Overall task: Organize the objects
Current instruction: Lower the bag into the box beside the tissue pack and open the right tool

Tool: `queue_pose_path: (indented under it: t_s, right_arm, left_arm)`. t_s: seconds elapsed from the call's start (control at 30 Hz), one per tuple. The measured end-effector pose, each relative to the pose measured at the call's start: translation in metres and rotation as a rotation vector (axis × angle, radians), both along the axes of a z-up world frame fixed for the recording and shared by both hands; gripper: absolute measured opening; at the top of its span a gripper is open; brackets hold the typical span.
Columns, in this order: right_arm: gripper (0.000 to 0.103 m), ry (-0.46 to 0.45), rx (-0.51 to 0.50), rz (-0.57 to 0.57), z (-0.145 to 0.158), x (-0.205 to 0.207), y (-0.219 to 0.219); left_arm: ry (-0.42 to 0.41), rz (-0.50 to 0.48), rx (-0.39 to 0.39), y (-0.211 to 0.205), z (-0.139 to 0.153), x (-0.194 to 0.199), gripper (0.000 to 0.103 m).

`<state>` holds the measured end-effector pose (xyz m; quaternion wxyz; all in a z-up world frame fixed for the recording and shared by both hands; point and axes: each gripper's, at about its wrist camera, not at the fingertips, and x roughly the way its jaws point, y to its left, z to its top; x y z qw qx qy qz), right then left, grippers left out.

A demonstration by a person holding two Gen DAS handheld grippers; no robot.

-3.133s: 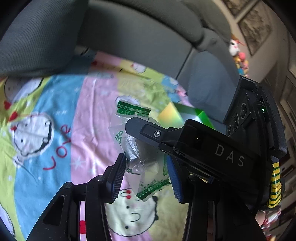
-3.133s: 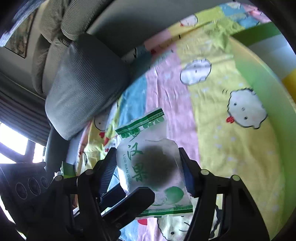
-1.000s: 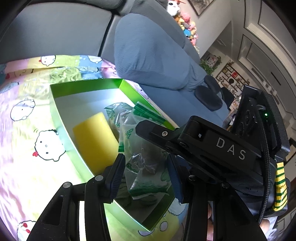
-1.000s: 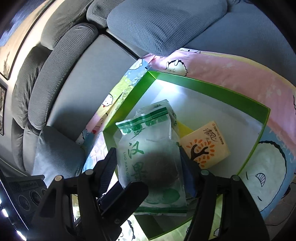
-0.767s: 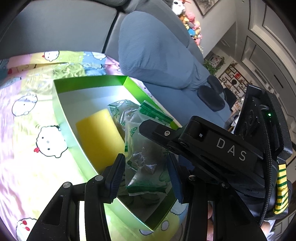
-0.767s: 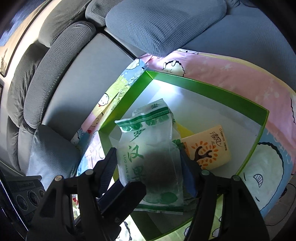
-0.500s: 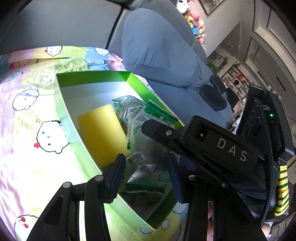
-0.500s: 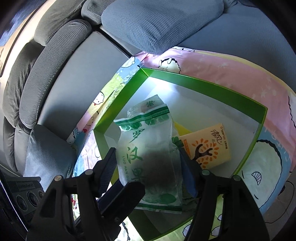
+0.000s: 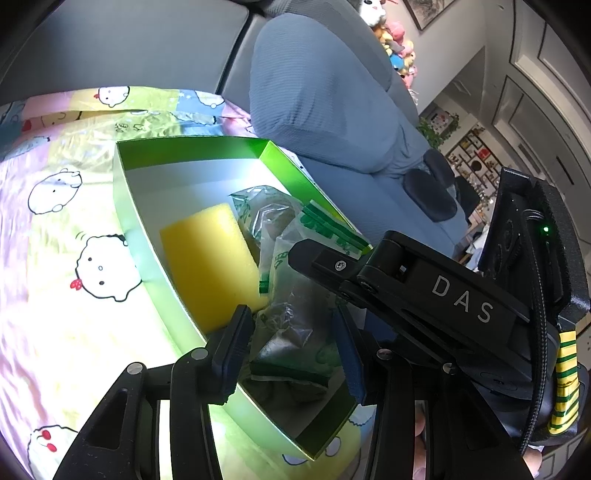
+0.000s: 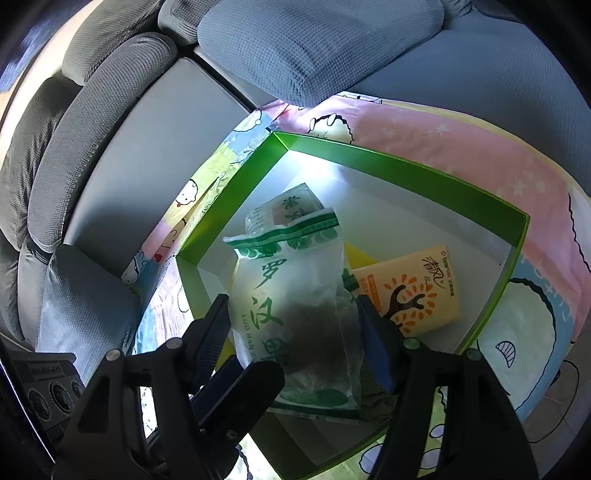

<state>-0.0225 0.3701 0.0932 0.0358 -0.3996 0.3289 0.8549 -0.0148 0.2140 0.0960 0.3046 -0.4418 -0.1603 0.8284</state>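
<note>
A clear fruit packet (image 9: 291,295) with green print and a dark round fruit inside sits low in the green box (image 9: 125,206). My left gripper (image 9: 291,325) is shut on its crumpled lower part. My right gripper (image 10: 293,306) is shut across the packet's (image 10: 291,280) width, pads against both edges. The right gripper's finger (image 9: 406,288) crosses the left wrist view, and the left one's finger (image 10: 240,384) crosses the packet's lower corner. A second packet (image 10: 291,206) lies behind it, beside a yellow sponge (image 9: 207,258) and an orange tissue pack (image 10: 413,288).
The box (image 10: 406,166) rests on a pastel cartoon blanket (image 9: 74,258) spread over a grey sofa. Grey cushions (image 9: 325,92) rise just behind the box. Plush toys (image 9: 395,33) sit on the sofa back. A person's fingers (image 9: 532,461) show at the lower right.
Three seconds ago both grippers held the packet above the blanket; now it is inside the green box. Over the last second it has sunk slightly and the view has tilted a little.
</note>
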Motion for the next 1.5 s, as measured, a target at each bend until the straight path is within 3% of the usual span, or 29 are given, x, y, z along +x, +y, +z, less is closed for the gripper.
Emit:
queue_pose_path:
  t_s: [0.7, 1.5]
  right_arm:
    - [0.073, -0.035, 0.063, -0.037, -0.0002, -0.0003, -0.0013]
    - [0.074, -0.032, 0.049, -0.029, 0.0001, 0.0017, 0.0007]
  left_arm:
    - [0.006, -0.003, -0.022, 0.0021, -0.0005, 0.0004, 0.047]
    - [0.009, -0.008, -0.030, 0.0021, 0.0048, 0.0053, 0.047]
